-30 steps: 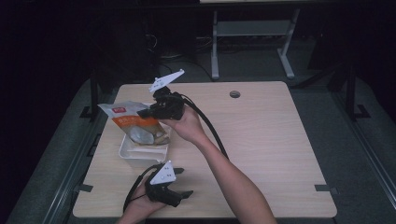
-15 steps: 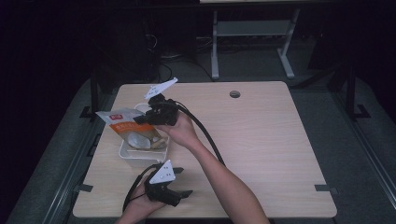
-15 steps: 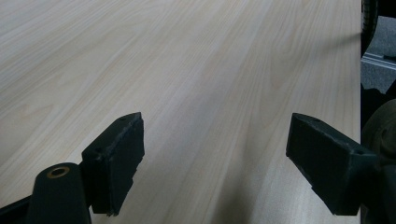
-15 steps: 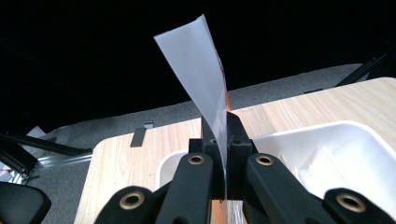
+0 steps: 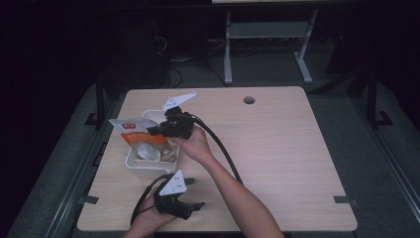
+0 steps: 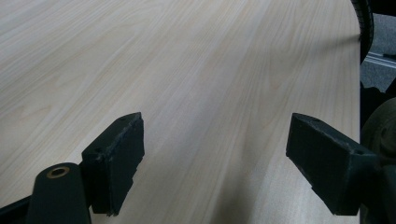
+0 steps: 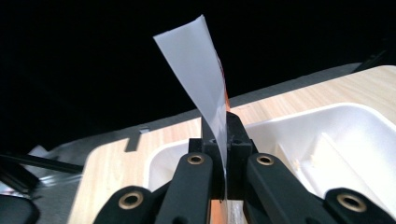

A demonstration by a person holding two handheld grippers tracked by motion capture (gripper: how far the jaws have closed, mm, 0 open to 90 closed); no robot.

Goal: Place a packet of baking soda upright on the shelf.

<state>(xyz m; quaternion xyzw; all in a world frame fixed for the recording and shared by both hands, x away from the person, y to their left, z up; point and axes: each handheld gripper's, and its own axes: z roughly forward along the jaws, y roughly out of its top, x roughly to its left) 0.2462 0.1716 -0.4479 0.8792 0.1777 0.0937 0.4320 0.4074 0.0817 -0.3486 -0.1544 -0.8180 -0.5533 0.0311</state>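
My right gripper (image 5: 151,131) is shut on the edge of an orange and white snack bag (image 5: 130,130), which hangs tilted over the white tray (image 5: 132,162) at the table's left. Pale pieces of food (image 5: 154,152) lie in the tray under the bag. In the right gripper view the jaws pinch the bag's white edge (image 7: 201,70) just above the tray (image 7: 336,116), the right gripper (image 7: 223,125) closed tight. My left gripper (image 5: 194,194) rests near the table's front edge, its jaws wide apart over bare wood, as the left gripper (image 6: 215,154) view shows.
The light wooden table (image 5: 277,148) stretches bare to the right, with a round cable hole (image 5: 249,100) near its far edge. A black cable (image 5: 223,148) trails from the right gripper along the forearm. A grey frame (image 5: 267,34) stands on the dark floor beyond.
My right gripper has come down and a little to the left with the bag, which now hangs lower over the tray. The left gripper has stayed where it was.
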